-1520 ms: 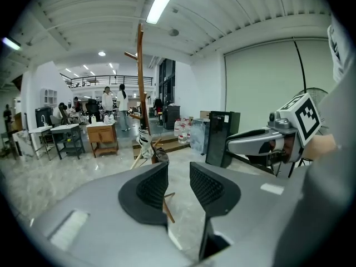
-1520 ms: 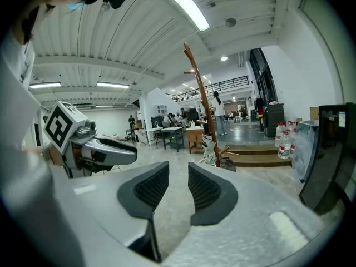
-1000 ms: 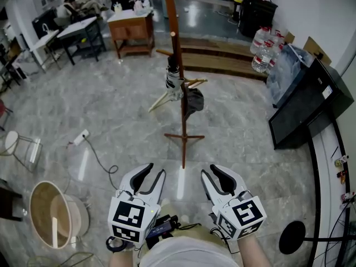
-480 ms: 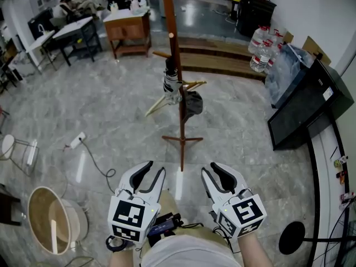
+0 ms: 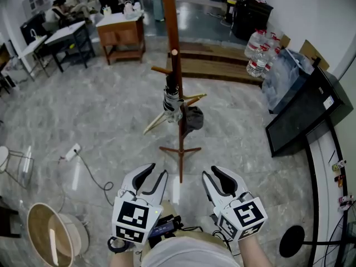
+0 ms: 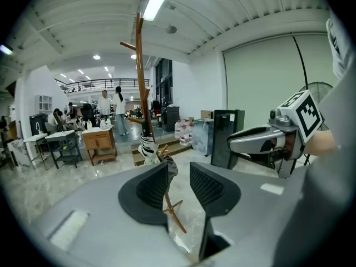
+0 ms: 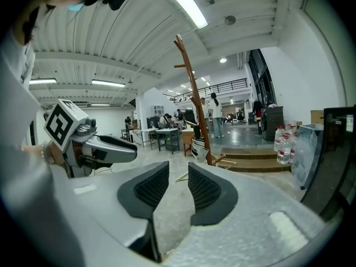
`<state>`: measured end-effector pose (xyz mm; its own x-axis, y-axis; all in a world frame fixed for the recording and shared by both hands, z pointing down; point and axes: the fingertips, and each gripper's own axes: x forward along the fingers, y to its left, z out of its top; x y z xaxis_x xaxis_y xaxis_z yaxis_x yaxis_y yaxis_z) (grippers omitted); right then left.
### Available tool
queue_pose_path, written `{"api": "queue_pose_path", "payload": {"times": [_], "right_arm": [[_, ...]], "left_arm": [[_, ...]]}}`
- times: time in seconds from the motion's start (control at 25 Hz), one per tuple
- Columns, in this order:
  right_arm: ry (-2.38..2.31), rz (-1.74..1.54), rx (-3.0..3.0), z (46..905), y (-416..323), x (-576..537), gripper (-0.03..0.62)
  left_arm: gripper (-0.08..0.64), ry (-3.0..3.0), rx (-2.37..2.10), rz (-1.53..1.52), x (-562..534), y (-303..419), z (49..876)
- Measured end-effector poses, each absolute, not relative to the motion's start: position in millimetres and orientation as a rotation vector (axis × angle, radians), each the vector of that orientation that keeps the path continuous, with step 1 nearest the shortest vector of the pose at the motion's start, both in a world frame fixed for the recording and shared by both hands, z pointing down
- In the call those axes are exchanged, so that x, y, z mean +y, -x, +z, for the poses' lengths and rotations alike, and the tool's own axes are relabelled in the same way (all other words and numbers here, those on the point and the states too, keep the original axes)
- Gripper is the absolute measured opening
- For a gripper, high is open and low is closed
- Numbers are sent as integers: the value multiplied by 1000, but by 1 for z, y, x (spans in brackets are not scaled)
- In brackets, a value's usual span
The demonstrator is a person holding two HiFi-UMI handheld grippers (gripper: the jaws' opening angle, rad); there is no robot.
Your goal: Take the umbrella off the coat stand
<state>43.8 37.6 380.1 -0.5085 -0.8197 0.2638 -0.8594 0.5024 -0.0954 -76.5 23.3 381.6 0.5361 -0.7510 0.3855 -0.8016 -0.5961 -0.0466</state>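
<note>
I see a reddish-brown wooden coat stand [image 5: 177, 65] over a floor [image 5: 100, 104] of grey marbled tiles. The umbrella [image 5: 173, 100] is white with black zebra-like stripes and has a black top. The cloth [image 5: 194, 117] is dark grey. My left tool [image 5: 156, 171] and right tool [image 5: 209, 172] are pale grey with black ribbed pads, and their cubes carry black-and-white square markers. The cabinet [image 5: 303, 110] is black.

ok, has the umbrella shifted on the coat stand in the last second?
No. The umbrella hangs at the same spot against the pole of the coat stand, just below the same side peg.
</note>
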Motion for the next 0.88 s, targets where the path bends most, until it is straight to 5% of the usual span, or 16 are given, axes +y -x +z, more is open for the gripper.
{"api": "queue_pose_path", "payload": {"times": [0.88], "right_arm": [[-1585,368,-2500,360,-10,-92,103]], "left_arm": [[100,-2738,-1106,575,-120,89,360]]}}
